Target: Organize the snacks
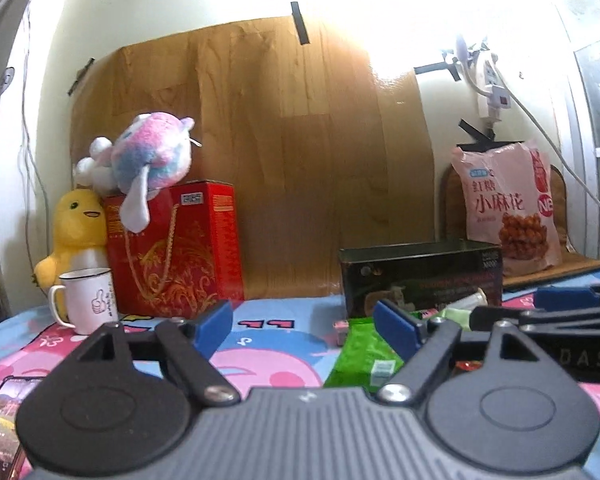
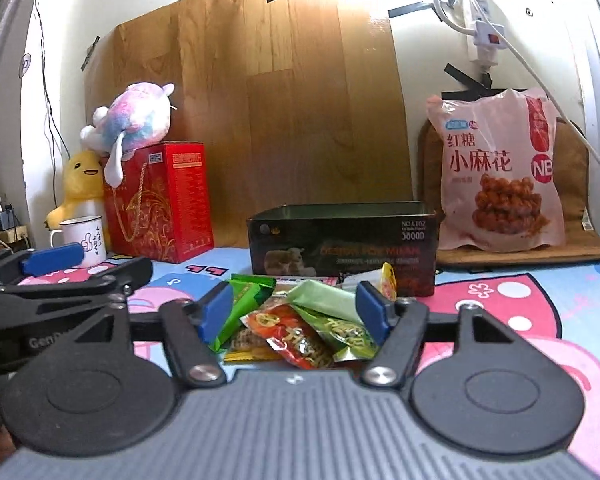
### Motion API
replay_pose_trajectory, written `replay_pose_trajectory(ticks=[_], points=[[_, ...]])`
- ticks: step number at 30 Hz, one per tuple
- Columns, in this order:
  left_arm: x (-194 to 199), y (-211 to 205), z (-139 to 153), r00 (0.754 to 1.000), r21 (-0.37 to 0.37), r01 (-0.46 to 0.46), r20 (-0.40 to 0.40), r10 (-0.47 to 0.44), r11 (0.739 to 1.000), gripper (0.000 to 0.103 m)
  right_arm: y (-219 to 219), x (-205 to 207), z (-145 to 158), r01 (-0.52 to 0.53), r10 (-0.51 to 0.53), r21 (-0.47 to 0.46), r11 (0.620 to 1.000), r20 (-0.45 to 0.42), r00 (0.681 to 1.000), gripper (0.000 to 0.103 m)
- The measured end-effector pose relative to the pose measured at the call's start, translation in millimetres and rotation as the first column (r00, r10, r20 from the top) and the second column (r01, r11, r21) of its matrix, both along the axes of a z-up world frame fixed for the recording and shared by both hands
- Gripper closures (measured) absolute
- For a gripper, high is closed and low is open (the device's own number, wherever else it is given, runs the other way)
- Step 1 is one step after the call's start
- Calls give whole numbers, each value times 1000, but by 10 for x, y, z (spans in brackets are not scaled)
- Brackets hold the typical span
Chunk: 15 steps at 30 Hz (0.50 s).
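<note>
A heap of small snack packets lies on the cartoon-print cloth before an open dark box [image 2: 342, 236]: a red packet [image 2: 296, 336], green packets [image 2: 340, 330] and a pale green one [image 2: 324, 296]. My right gripper [image 2: 296, 312] is open, its blue pads either side of the heap without pressing on it. My left gripper [image 1: 306, 328] is open too, with nothing between its fingers; a green packet [image 1: 360, 356] lies by its right finger. The dark box [image 1: 420, 276] stands just beyond. Each view shows the other gripper's blue pad at its edge [image 1: 564, 298] [image 2: 52, 258].
A large pink snack bag [image 2: 496, 172] leans against the wall at the right on a brown mat. A red gift box [image 2: 160, 200] with plush toys [image 2: 136, 120], and a white mug [image 2: 84, 236], stand at the left. A phone [image 1: 0, 420] lies near the left.
</note>
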<state>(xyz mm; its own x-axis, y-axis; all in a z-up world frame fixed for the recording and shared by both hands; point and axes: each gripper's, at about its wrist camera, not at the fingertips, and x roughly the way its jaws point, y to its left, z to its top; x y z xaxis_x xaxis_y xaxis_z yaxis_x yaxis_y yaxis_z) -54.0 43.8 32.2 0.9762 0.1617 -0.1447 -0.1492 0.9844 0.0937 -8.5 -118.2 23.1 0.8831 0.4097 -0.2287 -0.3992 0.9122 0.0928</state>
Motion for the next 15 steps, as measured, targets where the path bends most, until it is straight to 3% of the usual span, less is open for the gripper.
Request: replay_pose_trajectory(ticks=[3,15], points=[[-54,-2,-3,999,2,-37,23,37,999,18,21,-13,1,-8,8,-8,1000,3,1000,25],[-254,121,10,992,-58,-108,62,111,992,11,91,63,-16,-49,48,-18,999,-61,997,18]])
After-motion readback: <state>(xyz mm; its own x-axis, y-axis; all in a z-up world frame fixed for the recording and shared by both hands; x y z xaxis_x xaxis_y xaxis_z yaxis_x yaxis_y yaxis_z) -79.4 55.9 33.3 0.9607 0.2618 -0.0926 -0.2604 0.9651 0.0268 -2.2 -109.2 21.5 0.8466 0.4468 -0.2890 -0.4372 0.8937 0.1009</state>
